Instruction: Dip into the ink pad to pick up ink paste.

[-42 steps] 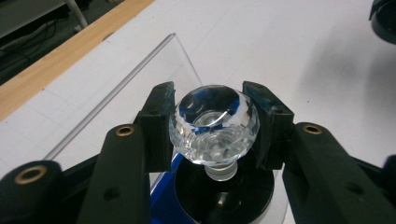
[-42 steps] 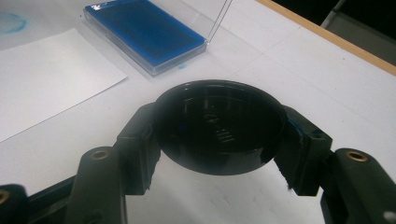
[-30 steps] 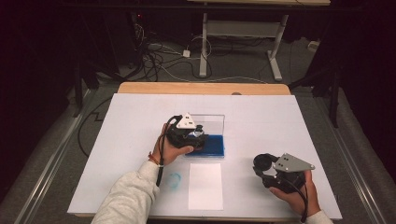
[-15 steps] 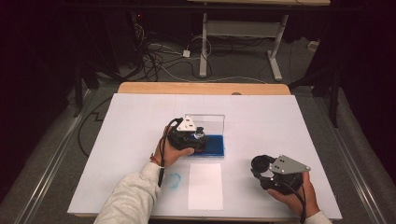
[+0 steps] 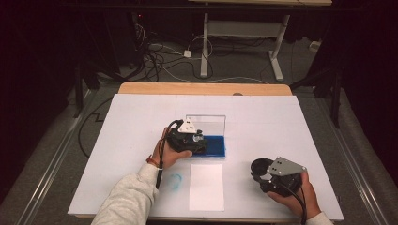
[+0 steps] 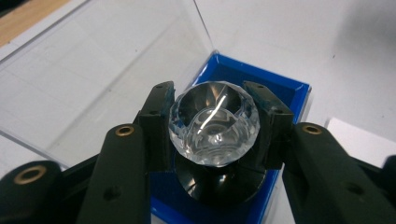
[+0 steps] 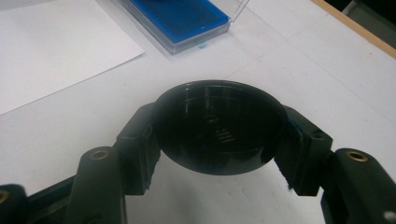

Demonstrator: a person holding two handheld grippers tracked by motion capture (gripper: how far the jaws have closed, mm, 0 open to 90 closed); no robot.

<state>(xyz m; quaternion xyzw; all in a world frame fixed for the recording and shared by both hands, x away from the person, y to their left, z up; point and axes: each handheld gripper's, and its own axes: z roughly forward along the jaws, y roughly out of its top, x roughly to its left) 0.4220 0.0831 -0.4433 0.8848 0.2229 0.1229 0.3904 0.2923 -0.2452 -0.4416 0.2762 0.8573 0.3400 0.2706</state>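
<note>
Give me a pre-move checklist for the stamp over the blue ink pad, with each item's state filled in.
1. Left tool shut on the clear-knobbed stamp: ok, both jaws press its sides.
2. Stamp over the blue ink pad: ok, its black base sits above the blue surface.
3. Stamp face touching the ink: cannot tell, the base hides the contact.
4. Clear lid out of the way: ok, it stands open behind the pad.
5. Right tool shut on the black cap, away from the pad: ok.
6. White paper free for stamping: ok, nothing lies on it.
</note>
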